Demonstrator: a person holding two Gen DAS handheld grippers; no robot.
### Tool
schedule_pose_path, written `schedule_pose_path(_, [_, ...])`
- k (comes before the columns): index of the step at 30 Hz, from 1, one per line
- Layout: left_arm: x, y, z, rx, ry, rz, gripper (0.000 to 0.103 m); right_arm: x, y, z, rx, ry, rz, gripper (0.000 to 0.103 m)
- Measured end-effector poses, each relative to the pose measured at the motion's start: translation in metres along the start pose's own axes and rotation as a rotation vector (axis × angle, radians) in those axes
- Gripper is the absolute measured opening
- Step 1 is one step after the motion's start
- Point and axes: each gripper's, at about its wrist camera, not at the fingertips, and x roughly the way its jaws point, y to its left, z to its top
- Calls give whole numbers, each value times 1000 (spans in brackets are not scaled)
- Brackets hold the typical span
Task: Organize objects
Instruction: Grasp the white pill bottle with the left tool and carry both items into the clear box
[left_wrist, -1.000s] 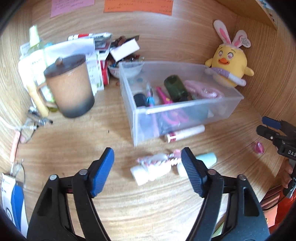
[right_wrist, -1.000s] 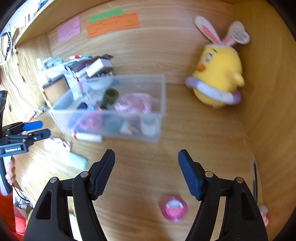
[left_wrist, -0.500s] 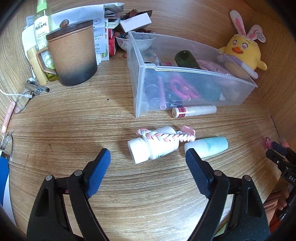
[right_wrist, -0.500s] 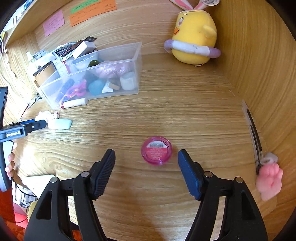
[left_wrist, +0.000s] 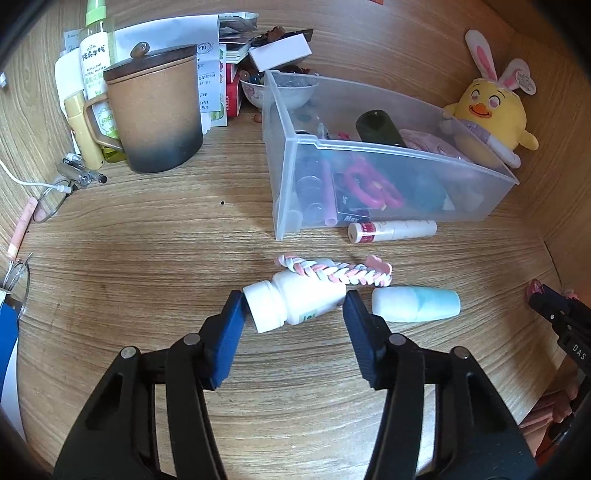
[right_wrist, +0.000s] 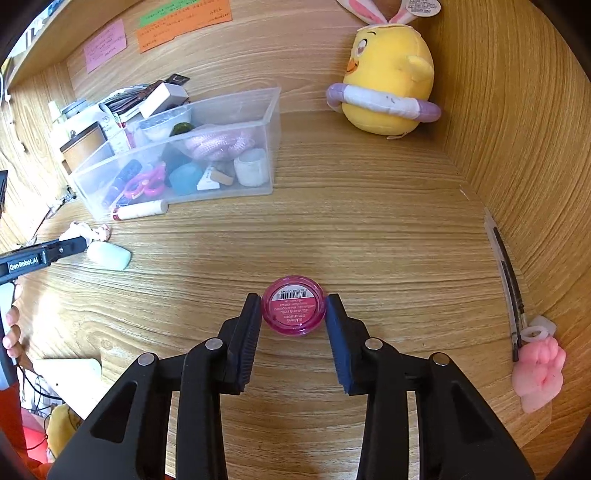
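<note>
now each claw brackets its thing: left claw (left_wrist: 294, 305) the white bottle (left_wrist: 295, 303), right claw (right_wrist: 293, 312) the pink jar (right_wrist: 293, 310) (both touching).

— Where are your tongs?
— My left gripper (left_wrist: 294, 306) brackets the white bottle (left_wrist: 295, 303), pads at both ends. My right gripper (right_wrist: 293, 315) squeezes the pink jar (right_wrist: 293, 311), low over the desk

White pill bottle (left_wrist: 295, 302) lying on its side on wooden desk (left_wrist: 147, 240), pink-and-white braided band (left_wrist: 332, 271) draped over it, pale teal-and-white tube (left_wrist: 415, 304) just beside. Round pink jar (right_wrist: 293, 310) sitting label-up, well apart from clear bin (right_wrist: 236, 107).
</note>
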Motion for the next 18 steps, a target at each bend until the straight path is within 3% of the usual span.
schedule_pose_path(9, [-18,-1,-12,43,1,-8,54,-7,15,18,-32,-48,36,32])
schedule_pose_path(18, [-47,0,-4,41,-79,-21,54,-8,35,40,-52,-99,92,32])
